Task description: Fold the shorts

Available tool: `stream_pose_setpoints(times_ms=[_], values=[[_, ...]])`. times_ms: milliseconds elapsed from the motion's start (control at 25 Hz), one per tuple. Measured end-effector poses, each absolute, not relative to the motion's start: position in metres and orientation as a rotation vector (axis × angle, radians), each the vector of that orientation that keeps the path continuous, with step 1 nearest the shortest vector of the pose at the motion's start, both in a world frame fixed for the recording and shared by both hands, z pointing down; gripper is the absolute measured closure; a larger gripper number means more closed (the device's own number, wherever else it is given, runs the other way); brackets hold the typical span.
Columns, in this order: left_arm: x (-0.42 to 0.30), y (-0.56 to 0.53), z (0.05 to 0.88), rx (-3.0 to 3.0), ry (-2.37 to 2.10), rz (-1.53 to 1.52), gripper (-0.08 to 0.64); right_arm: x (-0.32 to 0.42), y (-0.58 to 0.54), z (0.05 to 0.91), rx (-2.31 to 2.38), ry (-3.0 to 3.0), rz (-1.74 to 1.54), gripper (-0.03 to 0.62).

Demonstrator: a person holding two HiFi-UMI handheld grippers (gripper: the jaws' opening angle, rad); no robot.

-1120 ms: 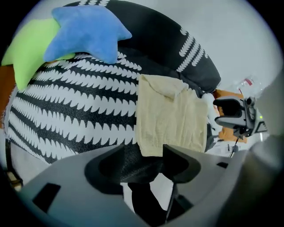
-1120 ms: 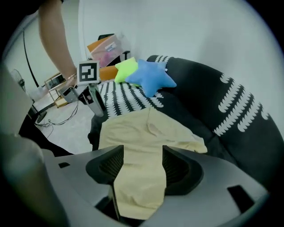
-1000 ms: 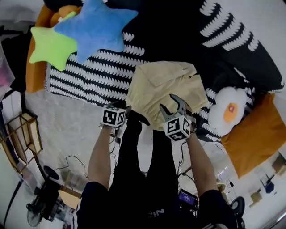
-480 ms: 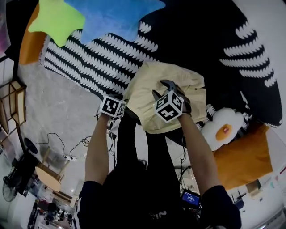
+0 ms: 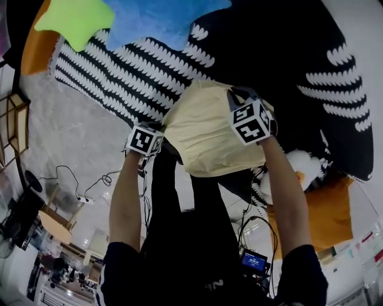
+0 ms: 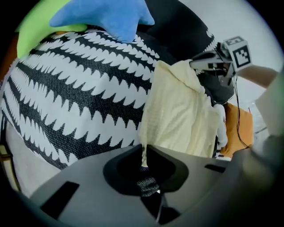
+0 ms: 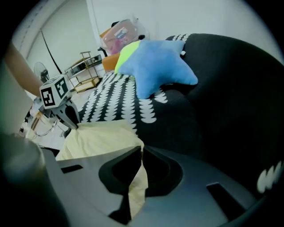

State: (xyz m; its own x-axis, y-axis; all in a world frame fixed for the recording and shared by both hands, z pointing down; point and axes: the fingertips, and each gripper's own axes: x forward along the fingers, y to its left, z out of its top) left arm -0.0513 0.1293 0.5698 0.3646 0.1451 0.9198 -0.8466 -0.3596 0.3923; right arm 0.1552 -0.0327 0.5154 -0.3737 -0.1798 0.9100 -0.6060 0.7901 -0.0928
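The pale yellow shorts (image 5: 206, 134) lie on the black-and-white patterned blanket (image 5: 125, 77). My left gripper (image 5: 164, 141) is at their near left edge. Its jaws have just been closing, and in the left gripper view they are shut on a pinch of the shorts (image 6: 179, 115) at the hem. My right gripper (image 5: 237, 94) is at the far right corner of the shorts. Its jaws have also just been closing, and the shorts (image 7: 100, 137) run as a fold between them. Each gripper view shows the other gripper (image 6: 212, 63) (image 7: 67, 111) across the cloth.
A blue star pillow (image 5: 161, 18) and a green one (image 5: 75, 21) lie at the far left of the blanket. A white plush (image 5: 294, 165) and an orange cushion (image 5: 323, 209) sit at the right. Cables and shelving stand on the floor at the left.
My right gripper has moved from the near edge across the shorts to their far right corner. Both grippers went from open to shut on the cloth. The left hand stayed in place.
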Motion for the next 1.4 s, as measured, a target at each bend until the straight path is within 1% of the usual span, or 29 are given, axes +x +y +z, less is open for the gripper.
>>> stream_pose_setpoints(times_ms=[120,240,320,480,640,760,880,1080,1200,1400], values=[[-0.054,0.121,0.579,1.637,-0.679,1.186,0.528,0.178,-0.089,0.515,0.611,-1.957,0.422,0.566],[-0.056,0.113,0.578,1.619,-0.754,1.095,0.529,0.189,-0.129,0.509,0.608,-1.978,0.441,0.565],[-0.055,0.106,0.576,1.612,-0.796,1.052,0.529,0.187,-0.142,0.511,0.55,-1.962,0.377,0.565],[-0.057,0.093,0.579,1.627,-0.834,1.115,0.532,0.178,-0.157,0.522,0.455,-1.942,0.197,0.565],[-0.067,0.076,0.577,1.624,-0.904,1.065,0.532,0.17,-0.174,0.529,0.399,-1.928,0.088,0.565],[-0.072,0.064,0.572,1.624,-0.924,1.017,0.531,0.167,-0.185,0.526,0.379,-1.919,0.068,0.563],[-0.073,0.062,0.567,1.632,-0.93,1.018,0.532,0.169,-0.183,0.516,0.407,-1.949,0.118,0.563],[-0.069,0.06,0.543,1.695,-0.942,0.957,0.531,0.181,-0.168,0.472,0.46,-2.067,0.17,0.564],[-0.067,0.066,0.524,1.754,-0.942,0.908,0.531,0.196,-0.143,0.444,0.489,-2.138,0.216,0.565],[-0.058,0.086,0.495,1.834,-0.931,0.835,0.532,0.224,-0.086,0.402,0.455,-2.187,0.19,0.566]])
